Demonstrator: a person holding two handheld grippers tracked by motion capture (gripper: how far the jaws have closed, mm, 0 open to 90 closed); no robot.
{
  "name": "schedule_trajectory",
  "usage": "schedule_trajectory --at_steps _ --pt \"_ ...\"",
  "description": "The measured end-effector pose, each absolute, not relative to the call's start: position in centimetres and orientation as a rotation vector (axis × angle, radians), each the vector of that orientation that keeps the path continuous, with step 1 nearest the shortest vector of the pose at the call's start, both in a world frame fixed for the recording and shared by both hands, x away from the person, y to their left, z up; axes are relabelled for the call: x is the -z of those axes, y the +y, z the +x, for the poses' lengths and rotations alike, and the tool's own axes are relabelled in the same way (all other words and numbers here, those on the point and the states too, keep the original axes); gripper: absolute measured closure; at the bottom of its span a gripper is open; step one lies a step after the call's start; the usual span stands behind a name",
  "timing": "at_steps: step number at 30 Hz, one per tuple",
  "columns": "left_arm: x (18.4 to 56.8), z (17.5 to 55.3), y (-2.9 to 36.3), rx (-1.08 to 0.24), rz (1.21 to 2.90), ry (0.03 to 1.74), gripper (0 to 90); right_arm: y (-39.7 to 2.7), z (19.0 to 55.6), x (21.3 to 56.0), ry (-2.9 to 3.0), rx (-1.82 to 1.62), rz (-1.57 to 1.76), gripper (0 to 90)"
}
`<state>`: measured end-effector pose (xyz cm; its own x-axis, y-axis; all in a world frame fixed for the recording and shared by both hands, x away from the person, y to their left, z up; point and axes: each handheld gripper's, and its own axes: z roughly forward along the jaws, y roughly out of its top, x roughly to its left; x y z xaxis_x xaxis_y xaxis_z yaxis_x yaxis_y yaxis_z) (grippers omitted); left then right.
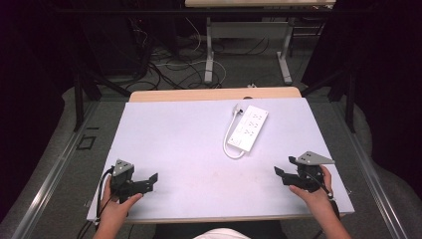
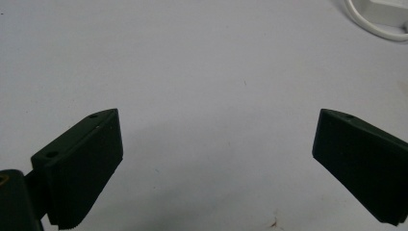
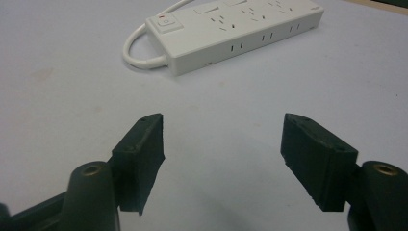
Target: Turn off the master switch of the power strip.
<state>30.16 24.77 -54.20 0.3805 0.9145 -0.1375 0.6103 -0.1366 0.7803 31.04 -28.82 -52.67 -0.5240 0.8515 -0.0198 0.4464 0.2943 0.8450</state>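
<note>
**Zero contact so far: both grippers idle, power strip untouched**

Both sets of jaws stand wide apart w/ nothing between them. In the left gripper view the two black pads frame bare worktop; in the right gripper view it's the same, pads spread and only the pale surface in the gap.

Left gripper [image 1: 149, 180] sits near the front-left corner of the worktop [image 1: 174, 139], held low in the person's left hand [image 1: 117, 206], jaws pointing inward toward the middle. Right gripper [image 1: 284, 167] sits near the front-right edge in the right hand [image 1: 314, 191], jaws pointing inward & slightly forward. They're well apart from each other.

Power strip [image 1: 248, 127] lies flat on the right half of the worktop, farther back than both grippers, set on a diagonal. Its white cable [image 1: 228, 142] loops out of the nearer end and runs back alongside the body to the plug [image 1: 238, 108] resting by the far end. Right gripper view shows the strip [image 3: 235, 30] straight ahead, red-marked switch [image 3: 164, 21] at the cable end, sockets empty as far as I can see. Left gripper view catches just a corner of it [image 2: 385, 9] at upper right.

Progress, as I judge it: nothing done yet. No grasp, no touch. All of it is left: approach, close on the strip or cable, then the handling itself. Right gripper is nearer & better lined up, so prob. the first to go in.
</note>
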Motion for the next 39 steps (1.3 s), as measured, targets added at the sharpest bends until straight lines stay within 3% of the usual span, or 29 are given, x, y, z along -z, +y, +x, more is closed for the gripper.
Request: schedule_trajectory --at_steps 12,39 --pt "54.1 29.9 25.1 -0.485 1.837 1.331 3.7 -27.7 32.3 51.0 2.146 -1.097 1.112 35.8" --pt "54.1 29.8 25.1 -0.488 1.830 1.339 3.9 -24.8 35.6 47.9 2.254 -0.997 0.996 33.7"
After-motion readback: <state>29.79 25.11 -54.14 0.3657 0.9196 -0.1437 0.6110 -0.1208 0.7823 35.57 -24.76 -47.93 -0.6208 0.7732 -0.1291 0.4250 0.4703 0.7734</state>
